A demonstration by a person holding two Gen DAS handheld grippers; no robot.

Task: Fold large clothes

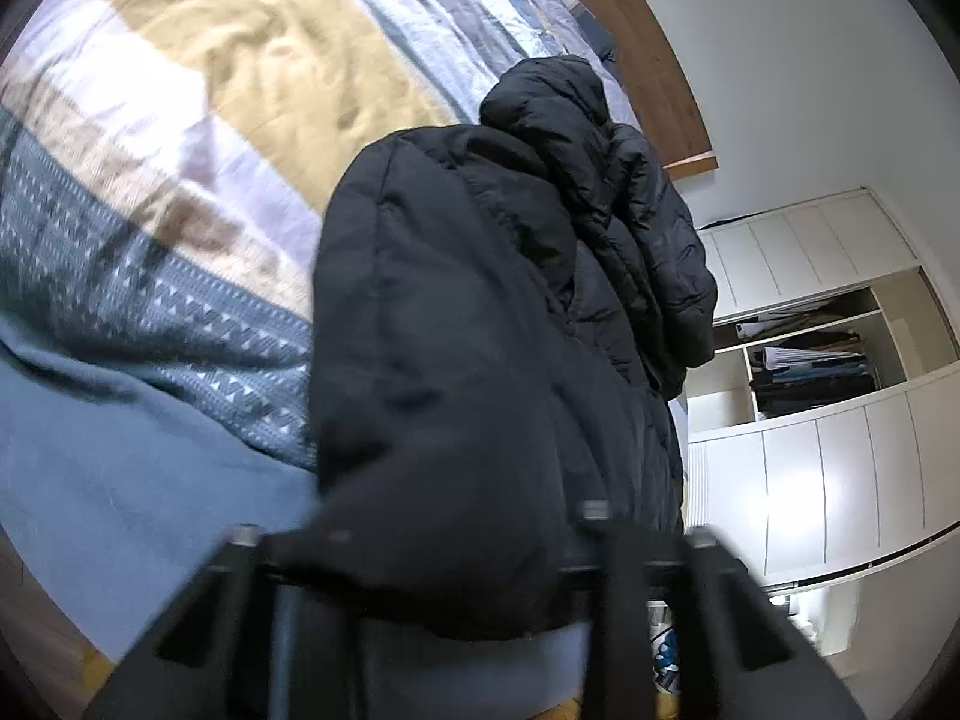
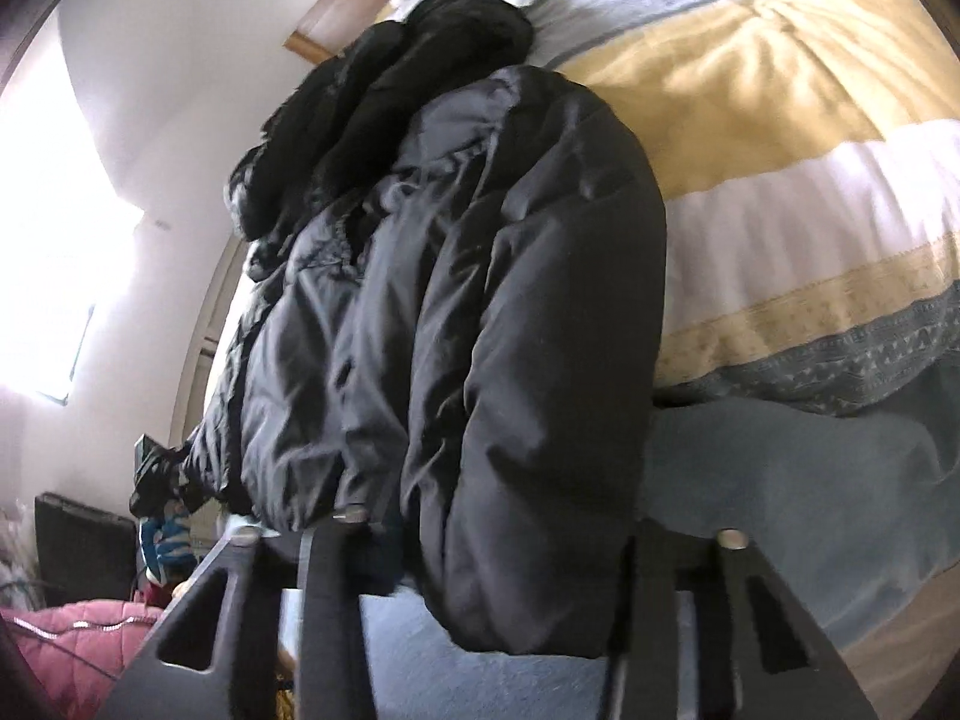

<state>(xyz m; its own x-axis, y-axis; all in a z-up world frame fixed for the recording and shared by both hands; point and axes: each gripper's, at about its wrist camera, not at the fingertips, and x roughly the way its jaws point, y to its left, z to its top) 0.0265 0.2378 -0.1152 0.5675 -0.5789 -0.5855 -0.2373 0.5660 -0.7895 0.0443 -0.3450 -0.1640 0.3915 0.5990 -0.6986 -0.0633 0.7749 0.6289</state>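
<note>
A black puffy jacket [image 1: 480, 330] lay lengthwise on the bed [image 1: 180, 90]. My left tool [image 1: 456, 576] and right tool [image 2: 510, 588] each pinched its hem. It looked soft, bulky, slippery; gripping thick seams seemed safest.

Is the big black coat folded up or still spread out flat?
Folded up. The black coat lies bunched in thick, doubled layers on the bed, not flat.

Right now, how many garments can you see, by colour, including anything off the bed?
Black: 1, the puffer jacket lying on the bed, with the left gripper and right gripper at its near end.
Pink: 1, a quilted garment beside the bed.
Total: 2. The clothes on the wardrobe shelves are too small to count.
</note>
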